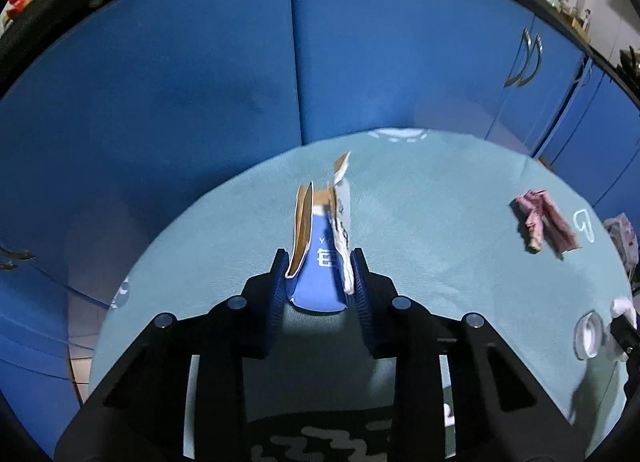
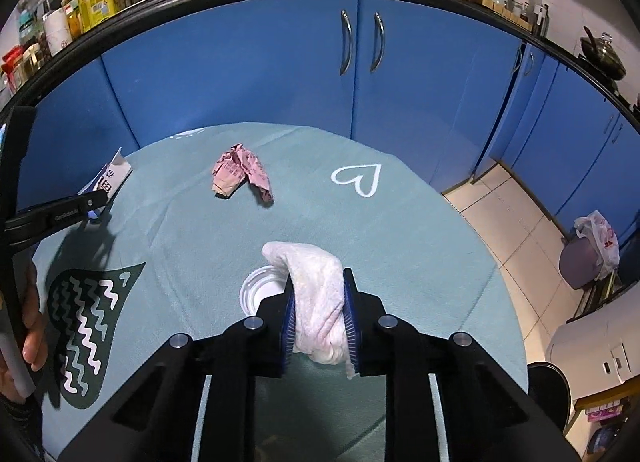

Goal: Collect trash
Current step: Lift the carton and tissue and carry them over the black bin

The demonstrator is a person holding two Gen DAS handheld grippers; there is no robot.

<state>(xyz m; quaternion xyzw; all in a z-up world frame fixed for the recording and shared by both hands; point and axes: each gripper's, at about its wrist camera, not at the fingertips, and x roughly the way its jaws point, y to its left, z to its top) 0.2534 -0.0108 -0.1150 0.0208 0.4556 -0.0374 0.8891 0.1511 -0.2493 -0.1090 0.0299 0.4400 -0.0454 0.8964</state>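
Left tool [image 1: 320,266] is clamped on the torn carton [image 1: 320,238], right tool [image 2: 318,304] on the tissue wad [image 2: 316,294]; the crumpled pink wrapper [image 2: 242,174] lies ahead on the tabletop [image 2: 400,242], between them.

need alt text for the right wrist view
The right gripper is shut on a crumpled white tissue above a teal tablecloth. A white plastic lid lies just beyond it, a crumpled pink wrapper farther back, and blue cabinets behind.
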